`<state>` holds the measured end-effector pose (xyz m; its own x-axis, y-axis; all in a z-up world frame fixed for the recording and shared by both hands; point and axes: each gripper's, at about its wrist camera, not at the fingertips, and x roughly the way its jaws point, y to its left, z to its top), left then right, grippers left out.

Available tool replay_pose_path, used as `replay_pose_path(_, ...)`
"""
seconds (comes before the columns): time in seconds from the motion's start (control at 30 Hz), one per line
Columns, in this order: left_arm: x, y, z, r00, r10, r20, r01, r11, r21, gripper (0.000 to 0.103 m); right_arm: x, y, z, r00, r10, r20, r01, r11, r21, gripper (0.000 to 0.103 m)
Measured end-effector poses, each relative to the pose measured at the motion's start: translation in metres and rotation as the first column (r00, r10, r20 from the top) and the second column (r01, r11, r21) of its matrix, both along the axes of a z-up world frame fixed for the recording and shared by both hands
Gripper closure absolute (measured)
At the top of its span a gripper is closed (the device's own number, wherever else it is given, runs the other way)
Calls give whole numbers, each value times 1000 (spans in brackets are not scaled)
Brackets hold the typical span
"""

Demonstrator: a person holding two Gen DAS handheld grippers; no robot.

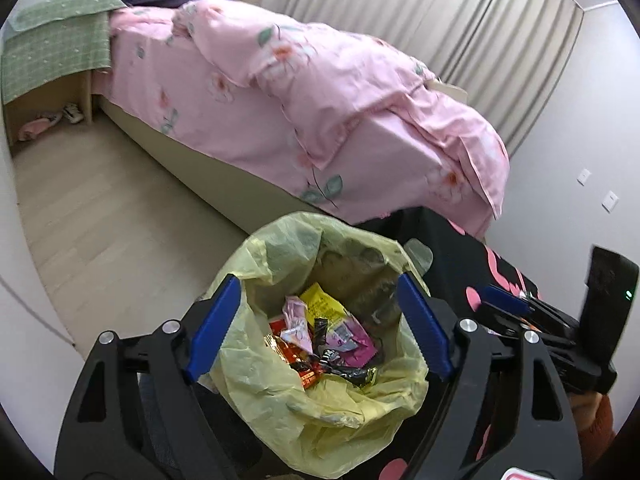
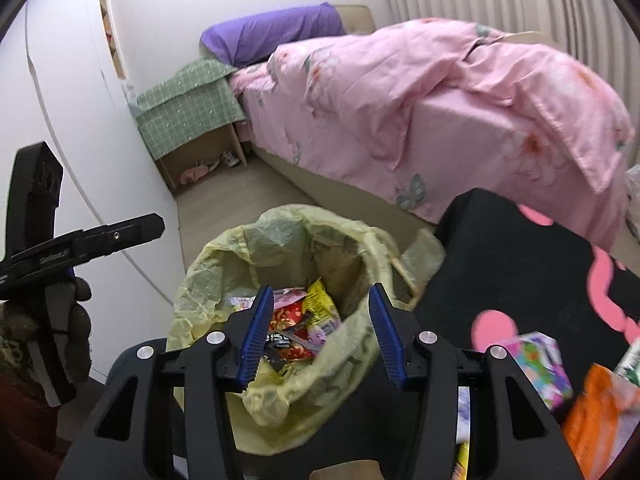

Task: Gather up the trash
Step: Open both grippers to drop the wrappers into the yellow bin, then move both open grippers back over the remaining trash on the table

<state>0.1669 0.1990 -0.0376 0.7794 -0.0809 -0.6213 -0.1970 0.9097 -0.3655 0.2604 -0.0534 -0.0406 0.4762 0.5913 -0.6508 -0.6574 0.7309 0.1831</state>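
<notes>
Yellow trash bag (image 1: 320, 384) sits open right below both grippers, wrappers (image 1: 324, 336) piled at its bottom. Left gripper (image 1: 320, 324) spread wide, empty, over the bag mouth. Right gripper (image 2: 318, 340) likewise spread, empty, above the wrappers. More packets (image 2: 536, 364) lie on black table (image 2: 512, 264) just right.

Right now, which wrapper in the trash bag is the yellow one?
The yellow wrapper at the far side of the pile in the bag, beside the pale pink one. The rest are red, magenta or black.
</notes>
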Motion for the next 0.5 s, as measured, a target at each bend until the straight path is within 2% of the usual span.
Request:
replay_pose_path(0.1,-2,-10,5,1000,7,6,-7,1000,20,23,-11,-27,14,998,-43,45,43,999,5,56)
replay_pose_path(0.27,0,-44,8,998,-66,9,66,997,44,22,-39,-91,36,976,-143,164,146,989,-7,56)
replay_pose_path(0.37,5,-74,6,989,-147,1,147,988,50,22,-55,-136,39,950,-238,202,245,969,-10,56)
replay_pose_path(0.5,13,-120,1,960,-280,-13,280,958,56,22,-71,-195,30,920,-347,184,354,935,-9,56)
